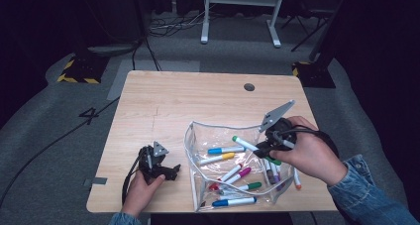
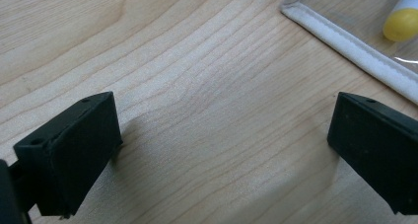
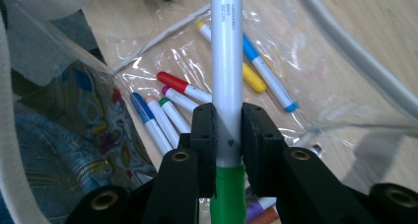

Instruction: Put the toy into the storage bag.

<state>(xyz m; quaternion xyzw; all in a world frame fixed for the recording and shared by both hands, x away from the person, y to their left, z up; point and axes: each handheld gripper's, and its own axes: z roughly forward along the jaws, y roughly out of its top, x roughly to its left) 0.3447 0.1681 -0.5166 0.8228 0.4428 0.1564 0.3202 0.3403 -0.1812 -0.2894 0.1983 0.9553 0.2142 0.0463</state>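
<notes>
right tongs [image 3: 228, 135]: jaws clamped on a green marker [image 3: 227, 76], gripped near its green end, barrel sticking out ahead
green marker spot: over the clear pouch [image 1: 194, 136], above the loose markers [image 3: 172, 98] lying below the jaws
left tongs [image 2: 224, 150]: jaws wide apart, nothing between them, low over the table [image 2: 172, 61]
pouch edge: just ahead-right of left tongs
</notes>
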